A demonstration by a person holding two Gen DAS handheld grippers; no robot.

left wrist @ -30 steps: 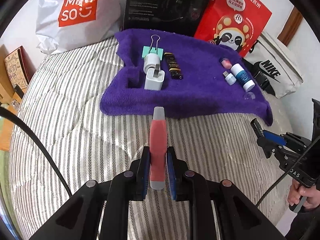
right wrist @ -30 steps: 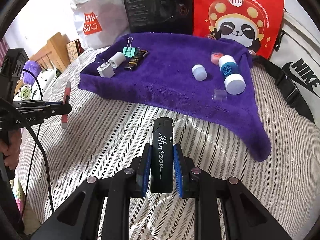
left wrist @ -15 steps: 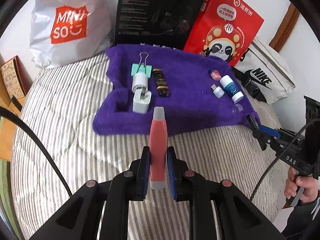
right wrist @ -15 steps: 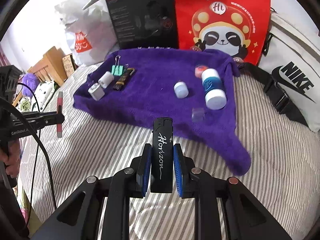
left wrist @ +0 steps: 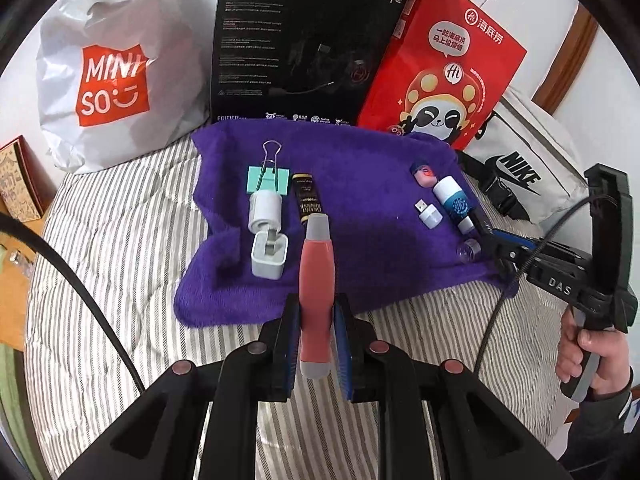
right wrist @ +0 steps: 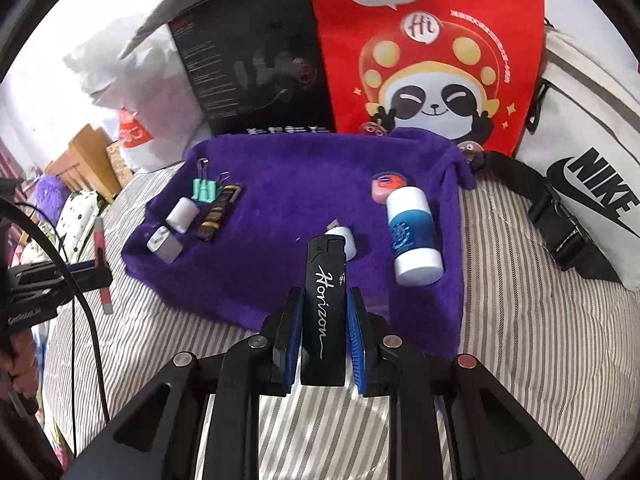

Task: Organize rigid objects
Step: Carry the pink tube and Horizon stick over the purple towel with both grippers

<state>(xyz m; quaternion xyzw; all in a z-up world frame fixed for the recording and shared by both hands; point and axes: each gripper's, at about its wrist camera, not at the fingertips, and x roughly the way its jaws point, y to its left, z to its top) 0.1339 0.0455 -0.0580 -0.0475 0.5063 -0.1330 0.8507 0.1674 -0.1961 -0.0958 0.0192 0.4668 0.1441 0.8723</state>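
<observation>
Striped bed (left wrist: 120,248), bags and a black box (left wrist: 296,40) propped along the far edge; a purple towel (left wrist: 360,184) is spread on it as the sorting area.

On the towel, left group: binder clip (left wrist: 267,178), white cylinder (left wrist: 265,212), charger (left wrist: 269,256), dark lighter (left wrist: 307,200). Right group: pink tin (right wrist: 386,186), blue-white bottle (right wrist: 412,236), small USB plug (left wrist: 429,213), clear cap (left wrist: 470,249).

Left gripper (left wrist: 316,344): fingers pinch a red pen (left wrist: 317,280), held over the towel's near edge, tip beside the charger.

Right gripper (right wrist: 323,340): fingers clamp a black lighter (right wrist: 325,304), held above the towel's near edge.

Risks: the pen could nudge the charger on set-down; soft towel folds may let round items roll.

No containers in view apart from the bags; their contents are hidden.
</observation>
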